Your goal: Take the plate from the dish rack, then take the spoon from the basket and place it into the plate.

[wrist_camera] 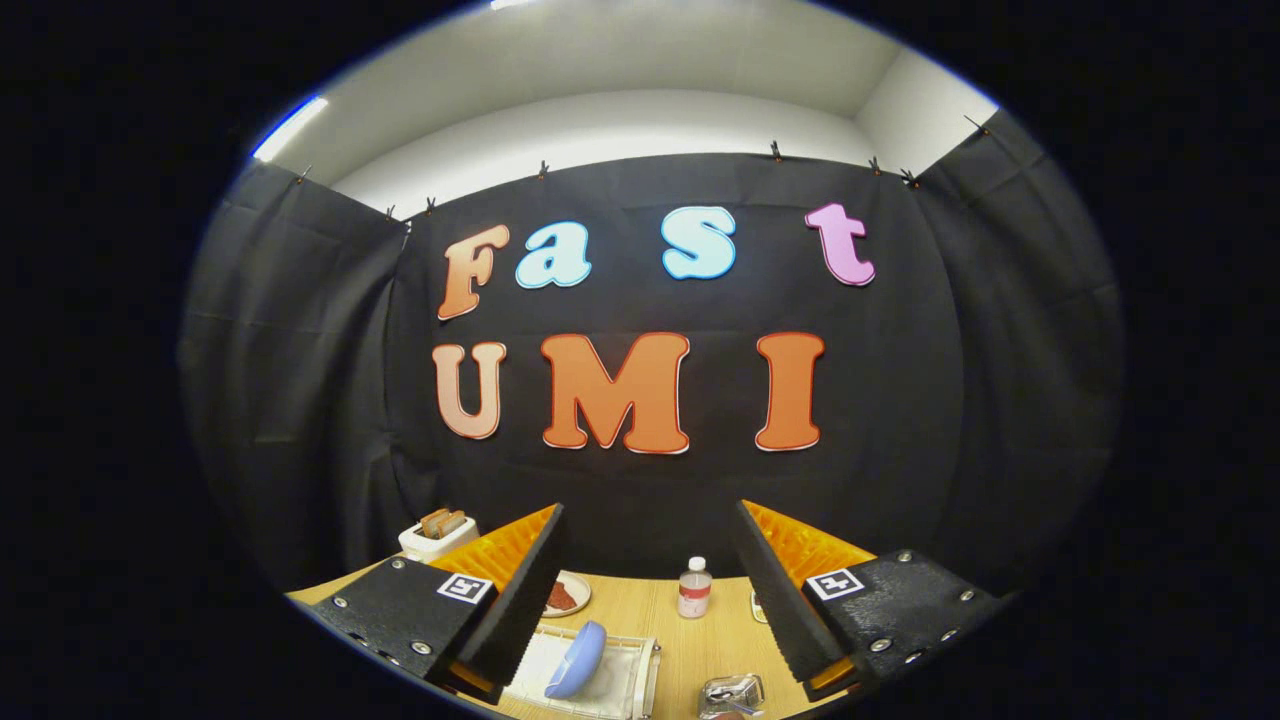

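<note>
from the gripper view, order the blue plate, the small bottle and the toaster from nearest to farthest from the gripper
The gripper is open, nothing between its fingers.
1. Blue plate: standing in the dish rack, beside the left finger.
2. Small bottle: on the table ahead, between the fingers.
3. Toaster: farthest, by the booth wall, beyond the left finger.

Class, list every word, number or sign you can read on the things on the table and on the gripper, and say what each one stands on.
Bottle: it has a label, but the print is too small to read.
Hand-held gripper, open over the table with nothing between its fingers: each side has a square black-and-white marker, a pattern with no words.
Toaster and plate: no text.
</note>
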The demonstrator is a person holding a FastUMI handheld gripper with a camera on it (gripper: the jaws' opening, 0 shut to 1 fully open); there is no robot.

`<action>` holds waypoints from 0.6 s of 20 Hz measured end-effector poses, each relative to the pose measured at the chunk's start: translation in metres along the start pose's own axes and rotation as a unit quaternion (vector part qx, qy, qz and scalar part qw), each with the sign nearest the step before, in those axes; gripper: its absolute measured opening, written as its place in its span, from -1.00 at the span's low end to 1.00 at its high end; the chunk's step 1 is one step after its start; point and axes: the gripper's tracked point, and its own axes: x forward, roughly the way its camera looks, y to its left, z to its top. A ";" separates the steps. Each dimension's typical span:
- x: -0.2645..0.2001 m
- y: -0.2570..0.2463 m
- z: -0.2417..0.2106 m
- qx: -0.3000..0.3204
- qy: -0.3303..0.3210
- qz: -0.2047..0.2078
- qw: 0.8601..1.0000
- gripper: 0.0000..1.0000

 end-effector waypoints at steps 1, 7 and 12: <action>-0.002 -0.001 -0.002 -0.002 0.005 0.002 1.000 0.96; 0.001 0.010 -0.018 0.003 0.021 0.027 0.999 0.96; 0.021 0.037 -0.062 -0.007 0.086 0.061 0.994 0.96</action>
